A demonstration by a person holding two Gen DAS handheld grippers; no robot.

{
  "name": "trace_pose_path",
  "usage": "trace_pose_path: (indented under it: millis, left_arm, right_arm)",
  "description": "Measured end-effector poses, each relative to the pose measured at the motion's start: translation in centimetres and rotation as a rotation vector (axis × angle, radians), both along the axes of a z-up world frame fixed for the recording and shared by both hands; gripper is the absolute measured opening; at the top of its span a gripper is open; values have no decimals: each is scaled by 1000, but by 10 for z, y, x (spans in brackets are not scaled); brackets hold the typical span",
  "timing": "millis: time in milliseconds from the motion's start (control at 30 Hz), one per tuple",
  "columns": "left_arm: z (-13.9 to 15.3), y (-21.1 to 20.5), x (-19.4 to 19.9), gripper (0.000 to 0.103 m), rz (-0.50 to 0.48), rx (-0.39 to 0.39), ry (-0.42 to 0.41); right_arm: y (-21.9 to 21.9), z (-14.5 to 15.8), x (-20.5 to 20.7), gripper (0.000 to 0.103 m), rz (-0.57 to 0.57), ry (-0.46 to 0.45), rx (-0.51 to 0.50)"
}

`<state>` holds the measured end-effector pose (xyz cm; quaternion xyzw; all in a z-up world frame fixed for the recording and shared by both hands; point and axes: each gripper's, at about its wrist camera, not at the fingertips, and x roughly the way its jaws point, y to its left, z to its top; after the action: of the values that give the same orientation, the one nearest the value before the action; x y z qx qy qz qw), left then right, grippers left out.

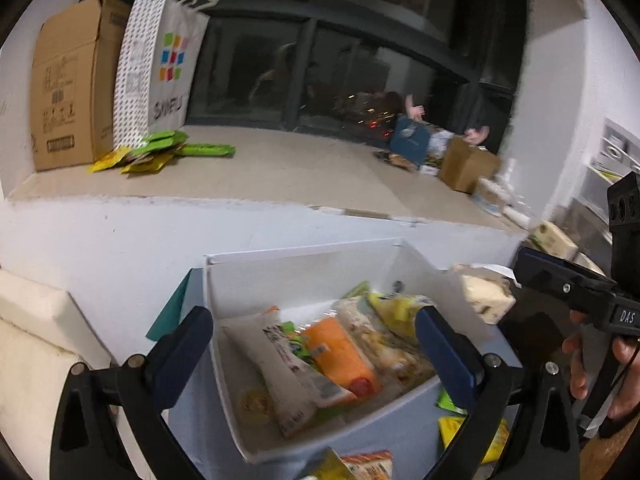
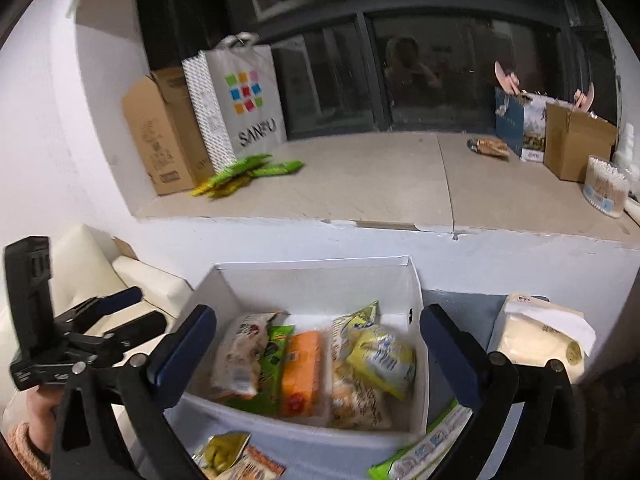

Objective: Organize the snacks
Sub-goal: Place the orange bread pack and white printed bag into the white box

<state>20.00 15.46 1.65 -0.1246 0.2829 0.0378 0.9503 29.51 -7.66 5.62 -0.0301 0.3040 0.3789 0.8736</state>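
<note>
With several snack packets already lying in the white box [image 2: 416,280] on the desk, the left gripper [image 1: 312,340] and right gripper [image 2: 316,336] both hover over it, jaws wide and empty, so next comes reaching for a loose packet [image 2: 224,450] in front of it.

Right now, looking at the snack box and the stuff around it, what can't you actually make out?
- Snacks lowest in the white box: covered by the orange packet and its neighbours, both views.
- Print on the packets: motion blur, left wrist view especially.
- Loose packets in front of the box: cut off by the bottom edge and the open right gripper.
- Clutter by the small cardboard box on the ledge: smeared, left wrist view.
- Shopping bag contents: hidden by its sides.
</note>
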Motion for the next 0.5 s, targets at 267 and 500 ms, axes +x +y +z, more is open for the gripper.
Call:
trace_pose_path:
  millis: [267,500]
  left_arm:
    - [14,-58,-74,103,-102,80,-85]
    - [8,-99,-126,103,-146,79,-108]
  right_arm:
    - [-64,1,-90,103,42,-80,39]
    - [-109,-12,-145,103,17,-107,44]
